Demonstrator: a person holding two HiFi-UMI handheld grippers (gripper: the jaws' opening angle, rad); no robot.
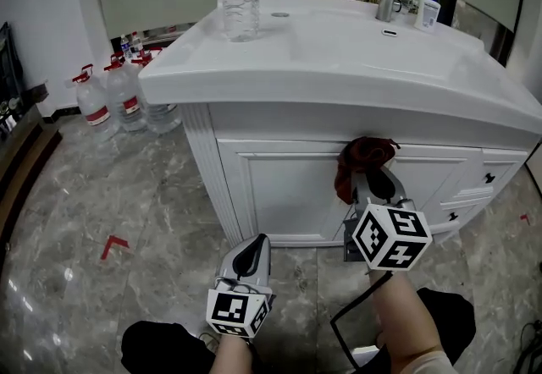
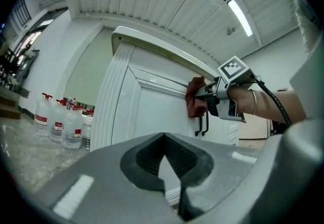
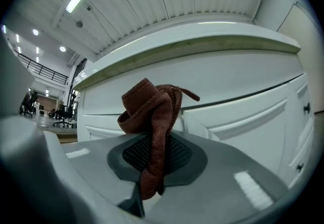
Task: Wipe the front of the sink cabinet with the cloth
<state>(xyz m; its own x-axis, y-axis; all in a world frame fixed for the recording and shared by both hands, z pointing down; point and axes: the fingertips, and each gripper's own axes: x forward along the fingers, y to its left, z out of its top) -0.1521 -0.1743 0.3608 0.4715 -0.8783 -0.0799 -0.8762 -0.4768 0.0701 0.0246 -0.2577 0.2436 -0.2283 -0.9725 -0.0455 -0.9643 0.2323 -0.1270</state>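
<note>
Our pale grey plastic left gripper [image 1: 251,252] and right gripper [image 1: 373,180] bear black-and-white marker cubes [image 1: 239,313]; the right, a black cable [image 1: 334,323].

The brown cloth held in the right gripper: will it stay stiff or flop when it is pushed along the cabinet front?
Probably floppy: the cloth droops in folds over the jaws of the right gripper. It looks light, since a small pinch holds it up. Its coarse weave should likely drag, not slip, on the smooth cabinet front.
</note>
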